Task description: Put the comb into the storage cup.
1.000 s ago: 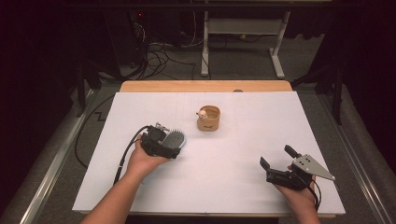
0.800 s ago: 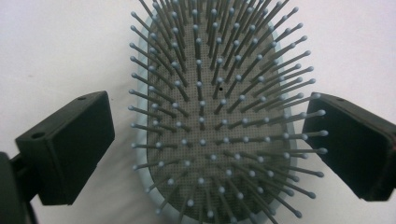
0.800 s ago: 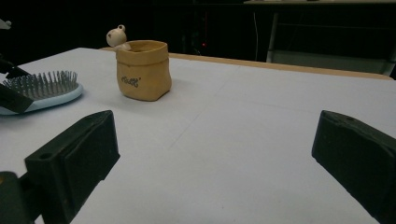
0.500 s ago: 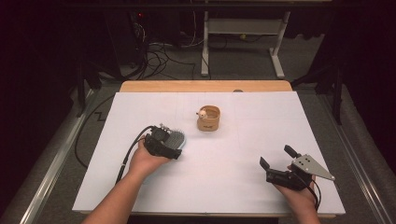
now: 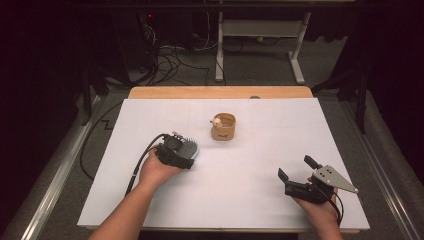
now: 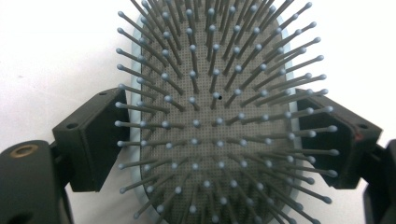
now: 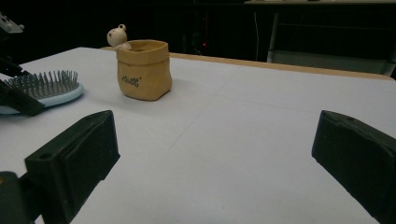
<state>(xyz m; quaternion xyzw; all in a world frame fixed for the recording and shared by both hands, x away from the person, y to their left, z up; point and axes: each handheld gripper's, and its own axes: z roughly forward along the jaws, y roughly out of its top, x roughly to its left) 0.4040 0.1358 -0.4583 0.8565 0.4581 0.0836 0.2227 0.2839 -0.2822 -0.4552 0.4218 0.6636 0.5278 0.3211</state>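
One hairbrush [image 6: 210, 116], between left gripper [image 6: 210, 144] jaws

Item: one oval paddle hairbrush [image 6: 210, 121] with a pale blue plastic body, a grey perforated cushion pad and grey pins tipped with small rounded balls. It lies flat on the white table surface with the pins pointing up, as the right gripper view confirms [image 7: 44, 91]. In the high view the brush head [image 5: 189, 148] sits on the left half of the table, near and to the left front of the tan pot. The pins stand evenly spaced and splay outward toward the pad's edge; none appear bent or missing. The handle end cannot be made out. The pale blue rim shows as a narrow border around the pad.
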